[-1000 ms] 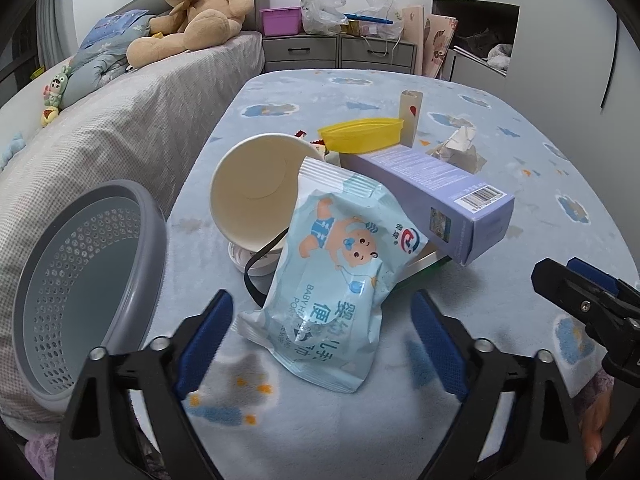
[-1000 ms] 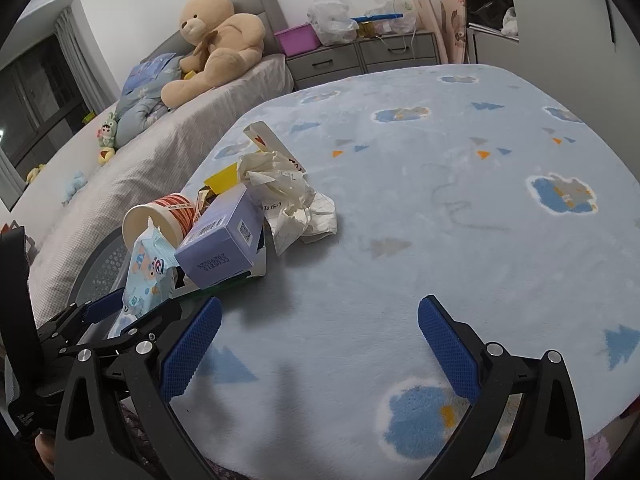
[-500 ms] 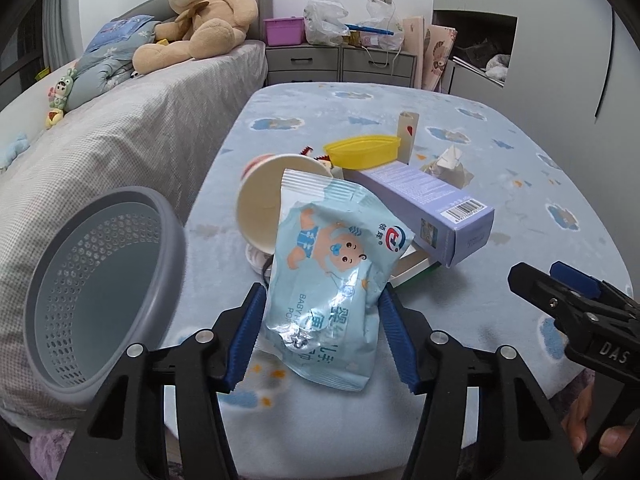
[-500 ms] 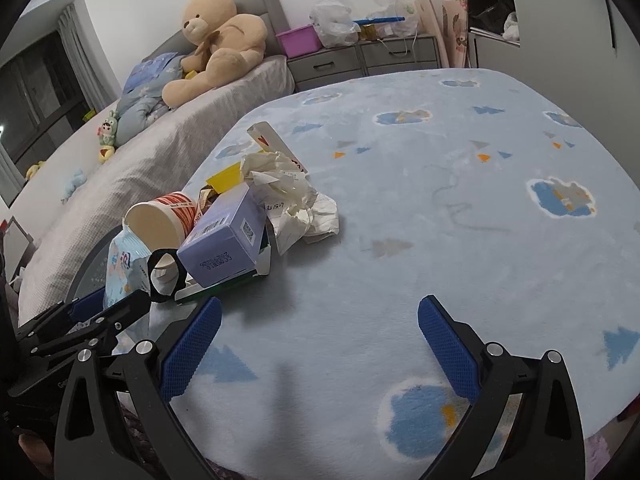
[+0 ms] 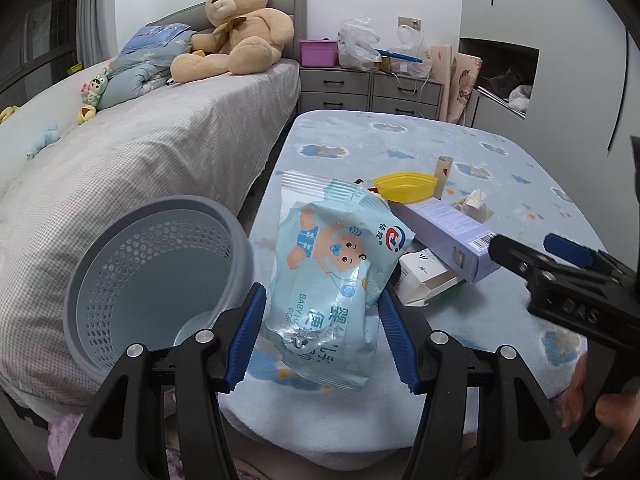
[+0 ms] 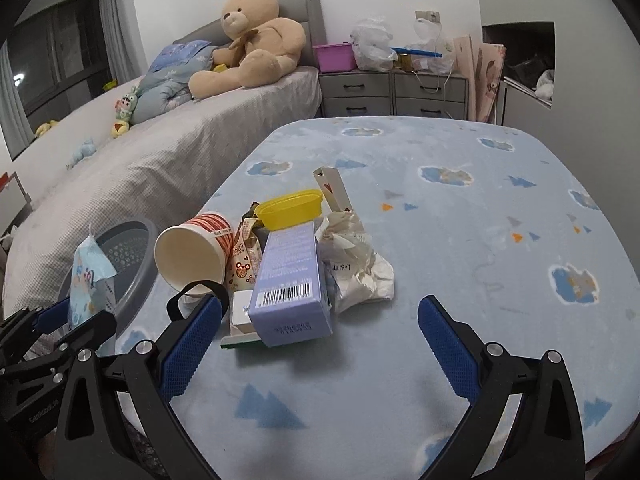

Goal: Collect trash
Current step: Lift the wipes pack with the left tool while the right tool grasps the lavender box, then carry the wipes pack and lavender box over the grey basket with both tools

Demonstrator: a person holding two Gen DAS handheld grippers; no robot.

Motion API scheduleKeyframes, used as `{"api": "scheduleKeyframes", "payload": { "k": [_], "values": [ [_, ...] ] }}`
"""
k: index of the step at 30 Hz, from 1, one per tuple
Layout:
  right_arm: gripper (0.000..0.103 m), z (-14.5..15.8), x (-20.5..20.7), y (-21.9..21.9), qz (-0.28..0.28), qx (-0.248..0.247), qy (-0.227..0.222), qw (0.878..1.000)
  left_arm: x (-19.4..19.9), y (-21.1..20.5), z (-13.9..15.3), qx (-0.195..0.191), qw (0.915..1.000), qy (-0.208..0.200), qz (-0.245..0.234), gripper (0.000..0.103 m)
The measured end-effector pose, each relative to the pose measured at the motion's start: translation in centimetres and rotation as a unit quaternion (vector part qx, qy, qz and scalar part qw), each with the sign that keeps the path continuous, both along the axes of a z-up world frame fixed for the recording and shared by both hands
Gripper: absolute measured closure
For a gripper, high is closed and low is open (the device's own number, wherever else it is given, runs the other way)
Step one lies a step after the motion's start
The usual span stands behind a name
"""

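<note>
In the left wrist view, the left claw [image 5: 320,334] is clamped on a pale blue pack of baby wipes [image 5: 334,276], its blue pads pressing the pack's lower sides so that the pack stands upright between them, raised off the bed cover [image 5: 500,152]. Just to the left of the claw a grey perforated basket [image 5: 160,276] tilts its mouth toward the camera, beside the grey mattress [image 5: 152,152]. Beyond the pack and to its right lie a long lilac carton [image 5: 448,236], a small white box [image 5: 424,276] under it, a yellow lid [image 5: 405,186] and crumpled paper [image 5: 474,205]. The right claw [image 5: 560,260] enters from the right edge, near the carton's barcode end. A teddy bear [image 5: 236,28] sits far behind, on the bed.

In the right wrist view, the right claw [image 6: 320,344] stands wide open, empty, above the cloud-print cover [image 6: 460,208]. The lilac carton [image 6: 290,280] lies just ahead of its left pad, barcode end nearest. To the carton's left a paper cup [image 6: 192,252] lies on its side, mouth toward the camera; a black loop [image 6: 196,292] curls below it. Crumpled paper [image 6: 356,264] is right of the carton, the yellow lid [image 6: 290,208] beyond it. At far left the left claw [image 6: 68,322] holds the wipes pack [image 6: 90,280] in front of the basket [image 6: 132,248].
</note>
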State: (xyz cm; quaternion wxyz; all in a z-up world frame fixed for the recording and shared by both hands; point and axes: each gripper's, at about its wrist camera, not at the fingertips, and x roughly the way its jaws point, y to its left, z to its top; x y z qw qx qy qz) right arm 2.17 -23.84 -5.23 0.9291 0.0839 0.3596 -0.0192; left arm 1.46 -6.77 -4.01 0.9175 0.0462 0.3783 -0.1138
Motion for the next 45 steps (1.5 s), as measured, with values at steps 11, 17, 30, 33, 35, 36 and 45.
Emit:
{"api": "scheduleKeyframes", "payload": {
  "k": [11, 17, 30, 33, 35, 36, 45],
  "values": [
    [0.045, -2.4, 4.3, 2.8, 0.010, -0.052, 0.055, 0.997, 0.2, 3.2, 0.1, -0.020, 0.9994, 0.001, 0.027, 0.047],
    [0.058, -2.3, 3.6, 3.6, 0.011, -0.066, 0.051, 0.996, 0.1, 4.0, -0.2, -0.028, 0.9991, 0.005, 0.031, 0.047],
    [0.058, -2.7, -3.0, 2.8, 0.009, -0.042, 0.062, 0.997, 0.1, 4.4, -0.9, -0.034, 0.9989, 0.012, 0.028, 0.047],
    [0.058, -3.3, -4.1, 2.4, 0.007, -0.035, 0.072, 0.997, 0.1, 4.1, -1.1, -0.034, 0.9990, 0.014, 0.024, 0.047],
    [0.058, -3.7, -4.6, 2.2, 0.008, -0.032, 0.078, 0.996, 0.0, 3.9, -1.2, -0.033, 0.9991, 0.014, 0.022, 0.047],
    [0.058, -3.8, -4.7, 2.2, 0.009, -0.032, 0.080, 0.996, 0.0, 3.9, -1.2, -0.032, 0.9992, 0.014, 0.021, 0.047],
    [0.032, -3.0, -4.1, 2.3, 0.004, -0.041, 0.057, 0.997, -0.4, 4.0, -1.1, -0.031, 0.9992, 0.010, 0.022, 0.047]
  ]
}}
